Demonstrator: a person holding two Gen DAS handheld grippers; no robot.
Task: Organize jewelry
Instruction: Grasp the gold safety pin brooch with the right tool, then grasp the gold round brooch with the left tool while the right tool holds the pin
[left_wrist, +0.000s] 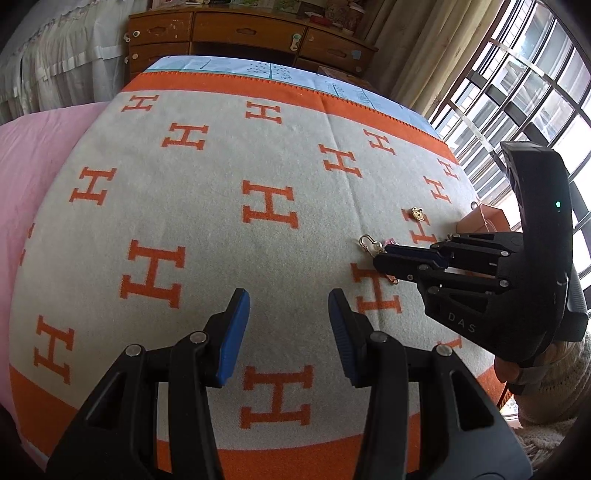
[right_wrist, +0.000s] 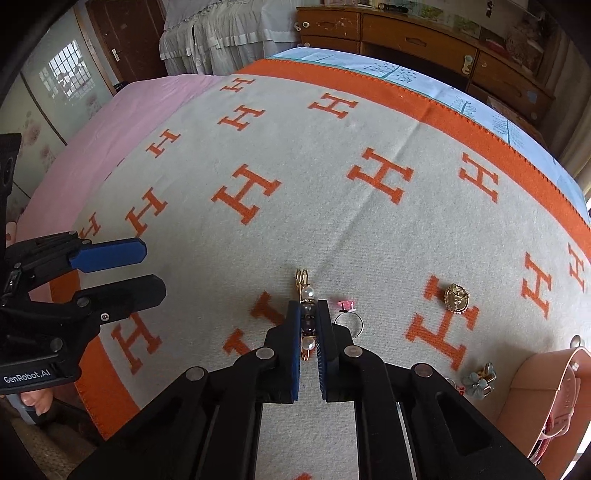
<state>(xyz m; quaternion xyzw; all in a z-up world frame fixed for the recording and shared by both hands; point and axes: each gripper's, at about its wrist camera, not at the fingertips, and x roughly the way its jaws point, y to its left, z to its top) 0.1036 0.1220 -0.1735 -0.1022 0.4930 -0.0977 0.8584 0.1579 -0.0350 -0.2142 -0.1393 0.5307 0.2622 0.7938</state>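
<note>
A gold pin with pearl and dark beads (right_wrist: 307, 314) lies on the grey-and-orange H-patterned blanket (right_wrist: 295, 206). My right gripper (right_wrist: 308, 308) is shut on it, its blue pads (right_wrist: 295, 332) at both sides of the beads. In the left wrist view the pin's gold hook (left_wrist: 366, 242) sticks out past the right gripper (left_wrist: 384, 260). A silver ring with a pink stone (right_wrist: 347, 314) lies just right of the pin. A gold brooch (right_wrist: 456, 298) lies further right, also in the left wrist view (left_wrist: 418, 213). My left gripper (left_wrist: 286, 308) is open and empty above the blanket.
A pink open jewelry box (right_wrist: 543, 380) stands at the right edge of the blanket, also in the left wrist view (left_wrist: 484, 221). A blue flower piece (right_wrist: 480, 378) lies beside it. A wooden dresser (left_wrist: 240, 33) is beyond the bed, windows at the right.
</note>
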